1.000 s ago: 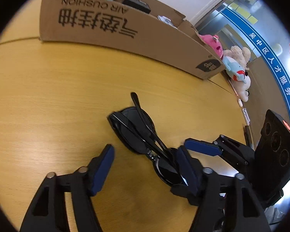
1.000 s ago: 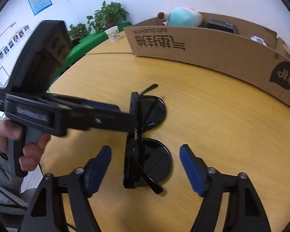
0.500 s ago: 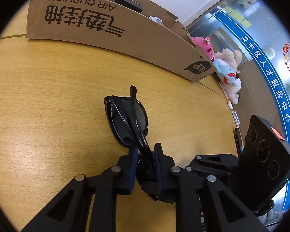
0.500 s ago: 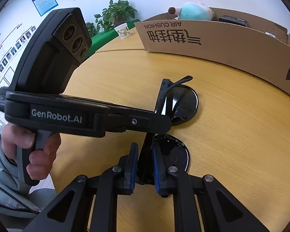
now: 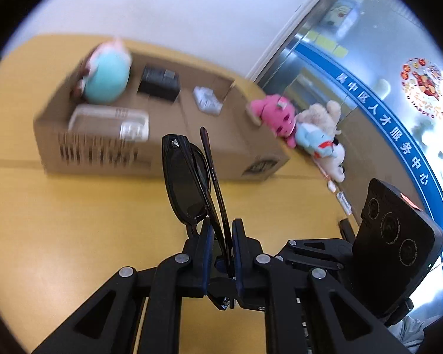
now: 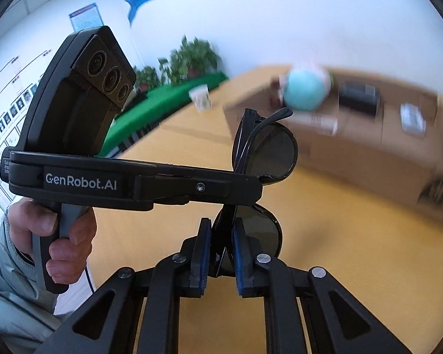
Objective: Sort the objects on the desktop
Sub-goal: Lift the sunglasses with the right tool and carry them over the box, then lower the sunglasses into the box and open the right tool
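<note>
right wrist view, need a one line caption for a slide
Both tools, right and left, grip folded black sunglasses above the wooden table, cardboard box blurred behind.

Black claw (image 6: 220,253), blue pads (image 6: 238,259), silver screws, grey sleeve (image 6: 3,289)

Yellow wooden table (image 5: 73,236), cardboard box (image 5: 150,153) and seemingly plush toys (image 5: 304,129) on it
</note>
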### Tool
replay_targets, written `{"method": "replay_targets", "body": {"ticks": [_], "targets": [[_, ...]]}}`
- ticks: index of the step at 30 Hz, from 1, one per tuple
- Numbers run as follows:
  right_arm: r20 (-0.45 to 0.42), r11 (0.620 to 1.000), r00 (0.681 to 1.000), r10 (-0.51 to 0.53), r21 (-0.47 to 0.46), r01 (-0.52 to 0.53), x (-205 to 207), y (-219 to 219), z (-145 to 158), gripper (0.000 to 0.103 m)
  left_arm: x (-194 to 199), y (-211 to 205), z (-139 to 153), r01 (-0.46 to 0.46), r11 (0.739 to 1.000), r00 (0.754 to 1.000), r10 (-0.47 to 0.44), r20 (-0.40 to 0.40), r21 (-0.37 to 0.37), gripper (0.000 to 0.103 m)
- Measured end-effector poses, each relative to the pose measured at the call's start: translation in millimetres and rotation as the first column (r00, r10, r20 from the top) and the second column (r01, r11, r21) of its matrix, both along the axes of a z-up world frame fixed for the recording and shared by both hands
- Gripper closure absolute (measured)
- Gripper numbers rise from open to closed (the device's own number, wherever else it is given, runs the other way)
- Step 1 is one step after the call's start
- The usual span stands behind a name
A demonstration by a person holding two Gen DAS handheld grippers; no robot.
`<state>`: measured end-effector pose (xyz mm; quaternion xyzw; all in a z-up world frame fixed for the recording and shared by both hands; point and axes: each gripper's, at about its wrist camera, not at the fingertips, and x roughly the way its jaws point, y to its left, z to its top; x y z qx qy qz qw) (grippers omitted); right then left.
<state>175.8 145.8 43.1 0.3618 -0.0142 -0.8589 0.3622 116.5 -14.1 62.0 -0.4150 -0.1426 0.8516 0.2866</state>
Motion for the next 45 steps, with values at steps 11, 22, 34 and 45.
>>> {"method": "replay_targets", "body": {"ticks": [11,22,34,45], "targets": [[-0.244,0.996,0.966,-0.084,-0.025,0.081,-84,20,129,0.09,-86,44,144,0.102,0.991,0.957,-0.123,-0.262,-0.091,0.093],[-0.046,0.968,0.968,-0.248,-0.039,0.247,-189,114,117,0.09,-210,133,103,0.266,0.964,0.961,-0.267,-0.067,-0.021,0.094],[0.35,0.937,0.869,-0.349,0.112,0.331,-268,175,-33,0.09,-281,191,-58,0.294,0.953,0.893,-0.3,0.336,0.072,0.095],[0.424,0.899,0.797,-0.43,0.285,0.333,-283,179,-71,0.09,-292,211,-105,0.263,0.964,0.826,-0.244,0.507,0.035,0.091]]}}
